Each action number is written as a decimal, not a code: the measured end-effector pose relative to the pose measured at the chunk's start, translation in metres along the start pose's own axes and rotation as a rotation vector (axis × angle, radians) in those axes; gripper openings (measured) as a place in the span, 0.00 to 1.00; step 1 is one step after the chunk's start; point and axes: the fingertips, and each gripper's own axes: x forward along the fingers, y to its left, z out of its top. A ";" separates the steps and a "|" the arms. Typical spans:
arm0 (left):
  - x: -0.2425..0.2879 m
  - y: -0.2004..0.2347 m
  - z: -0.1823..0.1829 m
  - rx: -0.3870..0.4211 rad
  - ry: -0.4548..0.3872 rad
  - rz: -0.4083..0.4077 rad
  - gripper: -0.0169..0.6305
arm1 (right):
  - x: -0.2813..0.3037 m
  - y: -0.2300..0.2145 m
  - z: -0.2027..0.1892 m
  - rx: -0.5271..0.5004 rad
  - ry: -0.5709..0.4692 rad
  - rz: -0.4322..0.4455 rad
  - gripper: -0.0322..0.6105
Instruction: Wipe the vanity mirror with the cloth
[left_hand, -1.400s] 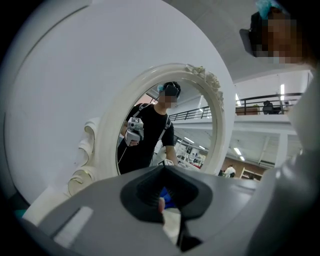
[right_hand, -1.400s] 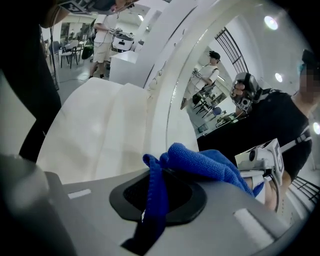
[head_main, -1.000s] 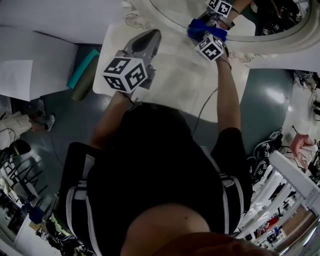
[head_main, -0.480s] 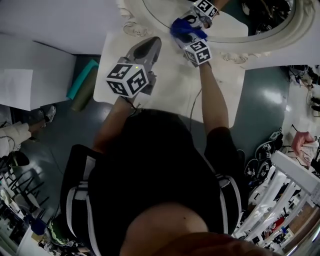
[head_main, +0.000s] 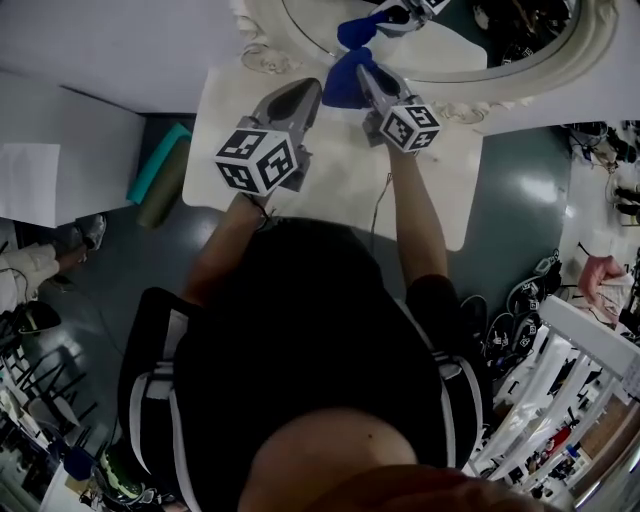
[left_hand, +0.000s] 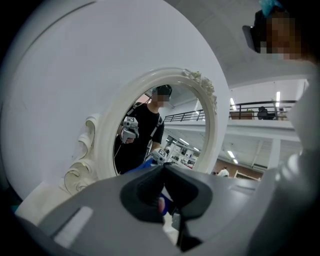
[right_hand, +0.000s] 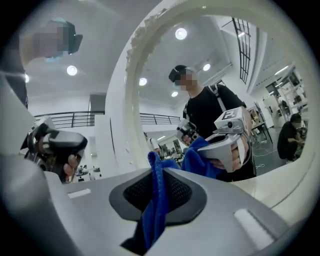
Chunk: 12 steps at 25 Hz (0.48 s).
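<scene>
Right gripper (head_main: 358, 80), clenched on the blue cloth (head_main: 338, 85), has swept from 1 o'clock to 12 o'clock in head view; the cloth now sits at the vanity mirror's (head_main: 470, 50) 7 o'clock rim. Left gripper (head_main: 303, 92) is closed on nothing, at the cloth's 9 o'clock. Judgement: lower pass about finished, upper glass probably still to wipe.

Cloth (right_hand: 156, 200): soft, fuzzy woven fabric. Vanity mirror (left_hand: 175, 135) glass: glossy, reflective. Frame (left_hand: 106, 145): smooth carved moulding, slight sheen. Right gripper (right_hand: 159, 172) shell: matt plastic; pads (right_hand: 182, 192): dimpled.
</scene>
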 end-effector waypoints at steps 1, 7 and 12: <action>0.000 -0.001 -0.001 0.007 0.001 -0.002 0.04 | -0.005 0.004 0.008 0.014 -0.026 -0.012 0.11; -0.002 0.000 -0.009 0.058 0.007 -0.002 0.04 | -0.039 0.031 0.041 0.028 -0.117 -0.135 0.11; -0.005 -0.002 -0.013 0.064 0.017 -0.023 0.04 | -0.067 0.039 0.055 0.020 -0.134 -0.288 0.11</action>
